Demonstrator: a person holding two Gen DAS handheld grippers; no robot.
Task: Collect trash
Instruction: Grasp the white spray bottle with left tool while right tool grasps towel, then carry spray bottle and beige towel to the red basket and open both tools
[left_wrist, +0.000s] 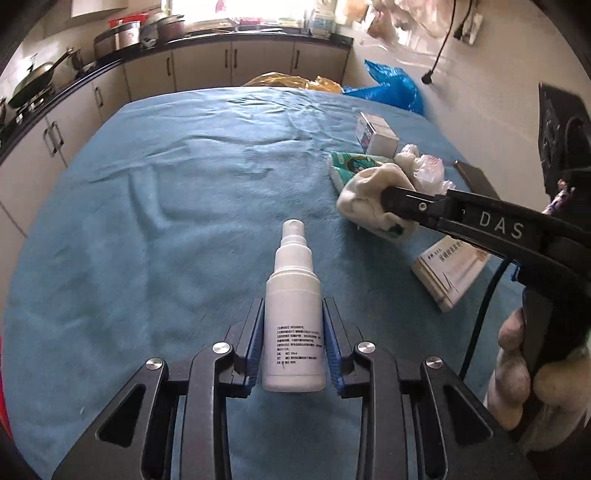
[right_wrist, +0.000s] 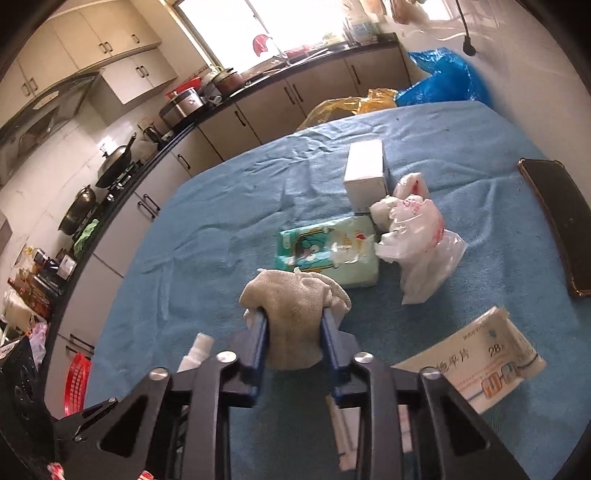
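- The left gripper (left_wrist: 293, 332), at the bottom centre of its own view, has its jaws clamped on a white spray bottle (left_wrist: 293, 314), which is held above the blue cloth (left_wrist: 166, 203) covering the table.
- The right gripper (right_wrist: 295, 332), low in the middle of its view, has its jaws closed on a beige rag (right_wrist: 295, 314), also held above the table.
- So two pieces seem to be picked up but not yet put anywhere; no bin or trash bag that is clearly the target shows in either view.
- Still lying on the cloth in the right wrist view: a green tissue pack (right_wrist: 328, 253) at centre, a crumpled white plastic bag (right_wrist: 417, 240) just right of it, a white box (right_wrist: 365, 173) above them, and a medicine box (right_wrist: 476, 362) at lower right.
- A dark phone (right_wrist: 557, 221) lies at the right edge; probably not trash.
- By my judgement the job is early, with most of the litter left to gather.
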